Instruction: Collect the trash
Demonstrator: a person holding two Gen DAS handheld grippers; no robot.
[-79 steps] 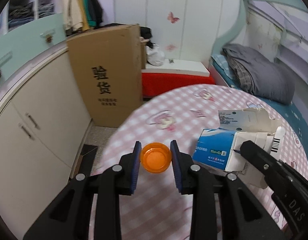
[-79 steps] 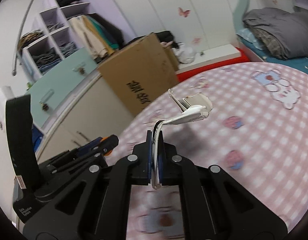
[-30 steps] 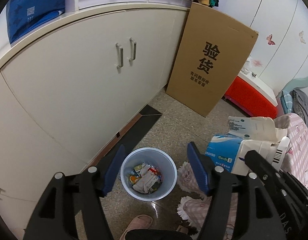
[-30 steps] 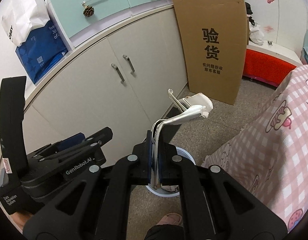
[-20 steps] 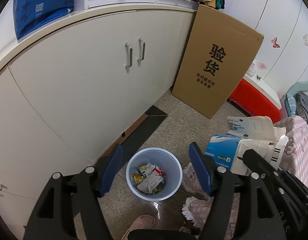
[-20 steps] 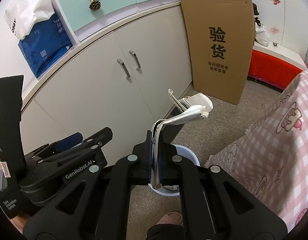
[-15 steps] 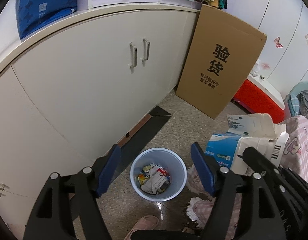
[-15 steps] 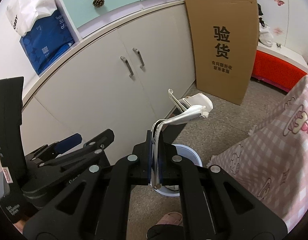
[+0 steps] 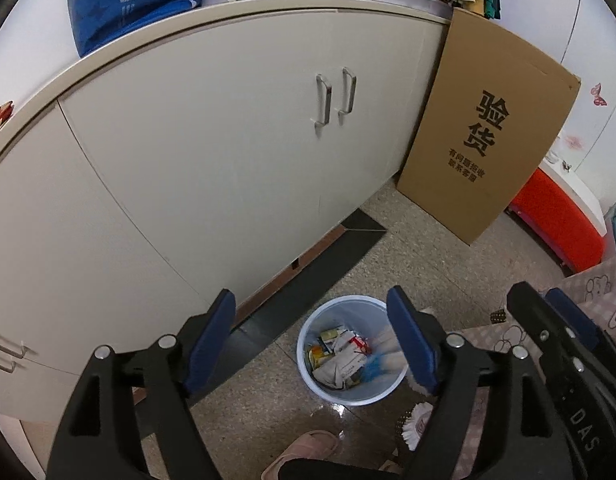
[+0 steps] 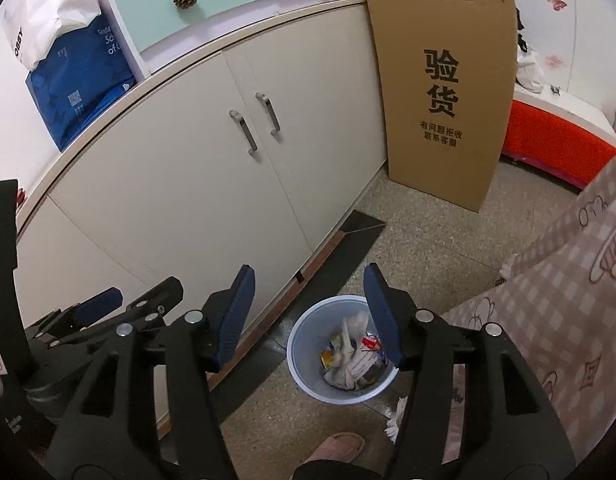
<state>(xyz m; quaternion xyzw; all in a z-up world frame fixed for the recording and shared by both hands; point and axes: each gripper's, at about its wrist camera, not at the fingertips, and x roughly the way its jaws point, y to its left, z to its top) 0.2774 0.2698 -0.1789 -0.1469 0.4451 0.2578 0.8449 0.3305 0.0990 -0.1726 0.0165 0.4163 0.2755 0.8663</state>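
Note:
A pale blue trash bin point(image 9: 350, 394) stands on the speckled floor, holding paper and wrapper scraps point(image 9: 344, 356); it also shows in the right wrist view point(image 10: 308, 376). A blurred blue-and-white box point(image 9: 378, 362) is inside the bin at its right. My left gripper point(image 9: 312, 340) is open and empty above the bin. My right gripper point(image 10: 308, 316) is open and empty, also above the bin; it shows in the left wrist view point(image 9: 548, 312) at the right.
Cream cabinets point(image 9: 227, 152) with metal handles stand behind the bin. A tall cardboard sheet point(image 9: 484, 132) leans against them. A pink checked tablecloth point(image 10: 556, 300) hangs at the right. A pink slipper point(image 9: 303, 452) is at the bottom. A red bench point(image 10: 556, 140) sits beyond.
My right gripper has opened and let go of the crumpled blue-and-white box, which has dropped into the bin. The left gripper stays open over the bin, shifted slightly.

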